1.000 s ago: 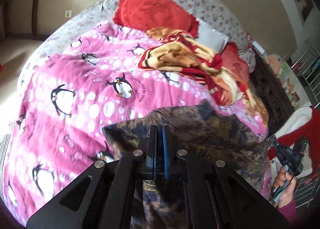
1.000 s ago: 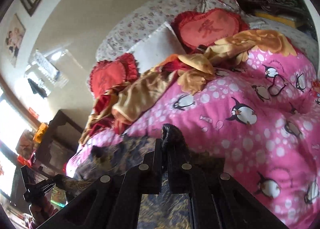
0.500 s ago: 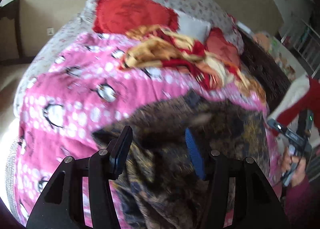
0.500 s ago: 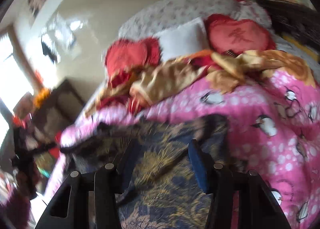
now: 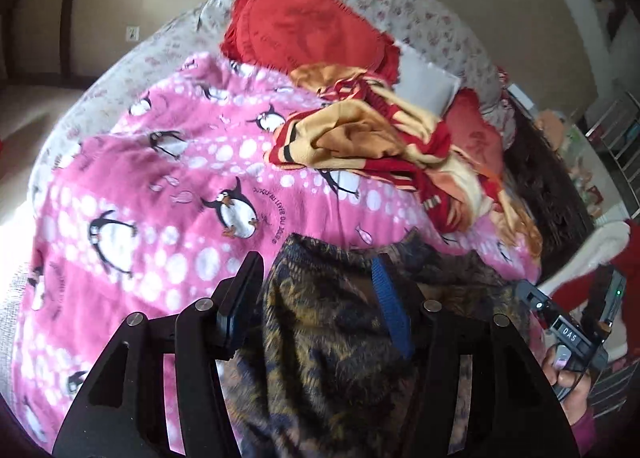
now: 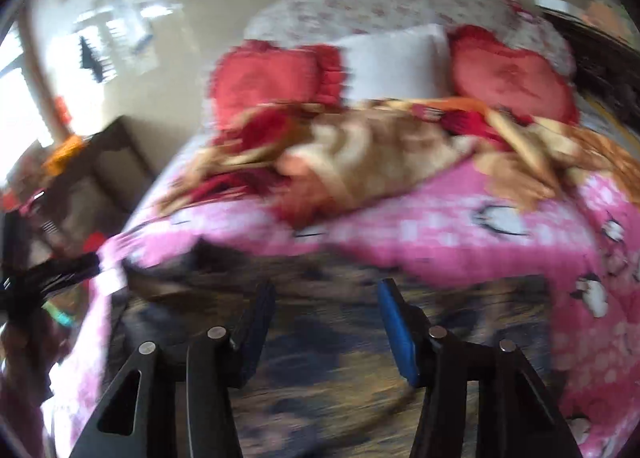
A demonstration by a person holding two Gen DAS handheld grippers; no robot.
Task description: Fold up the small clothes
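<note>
A dark garment [image 5: 328,338] with a blue and gold-brown pattern lies spread on the pink penguin blanket [image 5: 160,186], near the bed's front edge. My left gripper [image 5: 316,262] hovers over its left part with the jaws open. The cloth lies below the blue pads [image 5: 390,310] and is not pinched. In the blurred right wrist view the same garment [image 6: 328,358] fills the foreground. My right gripper [image 6: 326,290] is above it, open, with nothing clamped. A hand [image 5: 568,374] at the right edge holds the other gripper's handle.
A crumpled yellow and red blanket [image 5: 372,138] lies across the bed behind the garment. Red heart cushions [image 5: 304,26] and a white pillow [image 6: 396,58] are at the headboard. Dark wooden furniture [image 5: 552,194] stands beside the bed.
Both grippers were shut on the garment's edge and have opened and let it go. The garment now lies flat on the blanket. The right gripper swung sideways and rolled.
</note>
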